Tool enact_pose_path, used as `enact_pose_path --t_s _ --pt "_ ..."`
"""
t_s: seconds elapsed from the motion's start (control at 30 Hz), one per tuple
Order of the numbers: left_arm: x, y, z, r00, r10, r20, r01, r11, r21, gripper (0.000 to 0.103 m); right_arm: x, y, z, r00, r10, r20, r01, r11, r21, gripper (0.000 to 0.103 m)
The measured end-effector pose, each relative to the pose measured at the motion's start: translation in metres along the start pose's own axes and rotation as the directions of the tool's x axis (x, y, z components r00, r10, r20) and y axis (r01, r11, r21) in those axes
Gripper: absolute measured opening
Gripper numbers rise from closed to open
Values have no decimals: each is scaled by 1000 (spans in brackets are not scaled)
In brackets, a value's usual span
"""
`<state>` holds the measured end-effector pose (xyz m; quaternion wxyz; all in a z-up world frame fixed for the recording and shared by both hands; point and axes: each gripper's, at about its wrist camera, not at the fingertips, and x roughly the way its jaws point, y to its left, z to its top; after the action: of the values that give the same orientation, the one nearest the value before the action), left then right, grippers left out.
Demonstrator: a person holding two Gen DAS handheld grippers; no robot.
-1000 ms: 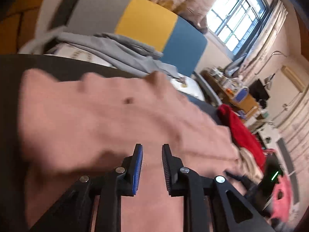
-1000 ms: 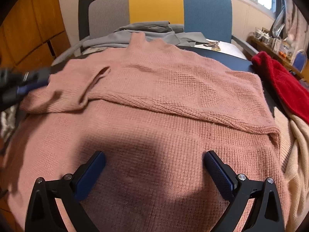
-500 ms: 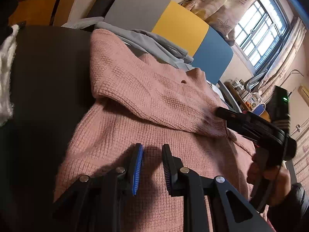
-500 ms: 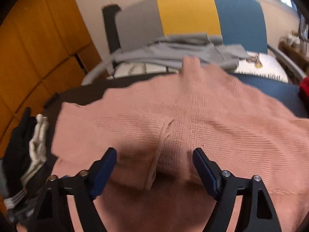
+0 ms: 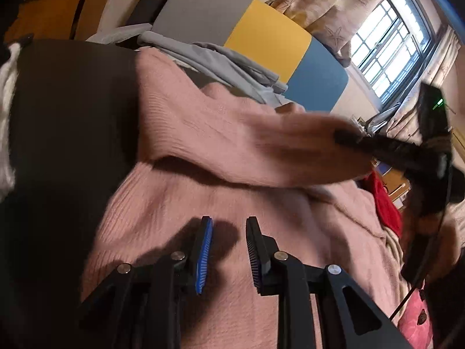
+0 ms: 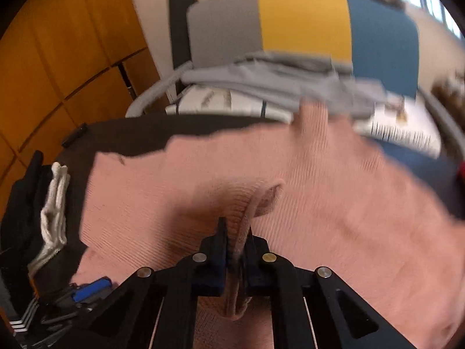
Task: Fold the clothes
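A pink sweater [image 6: 334,203] lies spread over a dark surface [image 6: 151,133], covering most of it. Its sleeve [image 5: 232,142] is lifted off the body of the garment and stretched across it, blurred toward the cuff end. The right gripper [image 6: 236,237] is pinched tight on that sleeve: a ribbed fold of pink knit rises from between its 2 fingers and more cloth hangs below them. In the left wrist view the same gripper [image 5: 377,148] shows as a dark blurred bar at the sleeve's end, with a green light on its body.

The left gripper [image 5: 228,226] hovers low over the sweater's lower part, its fingers a narrow gap apart with nothing between them; its shadow falls on the knit just ahead.

Behind the sweater, a grey garment [image 6: 261,78] is draped over white printed bedding [image 6: 226,101], in front of a headboard [image 6: 305,20] in grey, yellow and blue panels. On the left edge of the dark surface sit a black garment [image 6: 20,203] and a white knitted piece [image 6: 55,206]. A red cloth [image 5: 383,200] lies to the sweater's right, with a cream one just below it. Wooden panels [image 6: 58,58] stand to the left and a curtained window [image 5: 386,46] to the right.
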<state>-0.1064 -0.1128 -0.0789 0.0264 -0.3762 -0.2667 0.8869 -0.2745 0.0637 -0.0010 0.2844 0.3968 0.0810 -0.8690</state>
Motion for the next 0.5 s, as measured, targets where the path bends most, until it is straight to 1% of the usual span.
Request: enact_pose_path --t_s 0.1,0.17,0.23,0.3,0.37,0.43,0.5 --pt "7 -3 15 1000 -4 -1 4 1000 -2 23 -28 -5 25 997 -58 43 61 996 -62 8" --pt "14 -7 25 1000 -18 -8 18 1000 -4 24 -44 -18 34 995 -81 65 85 995 -55 8" --pt "24 -11 34 1000 -13 -10 13 1000 16 24 -58 -31 42 991 -100 84 104 994 -44 8" --pt "33 -15 42 1000 5 -8 -4 999 34 24 -67 -47 46 990 -105 90 106 994 -14 8" --pt "42 -11 51 999 36 -8 -36 999 18 24 -71 -57 46 986 -135 93 137 991 -11 8" --pt "42 -2 56 1000 30 -4 -30 999 -17 24 -74 -70 43 982 -167 89 168 986 -4 8" --pt "37 5 55 1000 3 -9 -3 999 -37 24 -72 -85 37 979 -192 73 191 981 14 8"
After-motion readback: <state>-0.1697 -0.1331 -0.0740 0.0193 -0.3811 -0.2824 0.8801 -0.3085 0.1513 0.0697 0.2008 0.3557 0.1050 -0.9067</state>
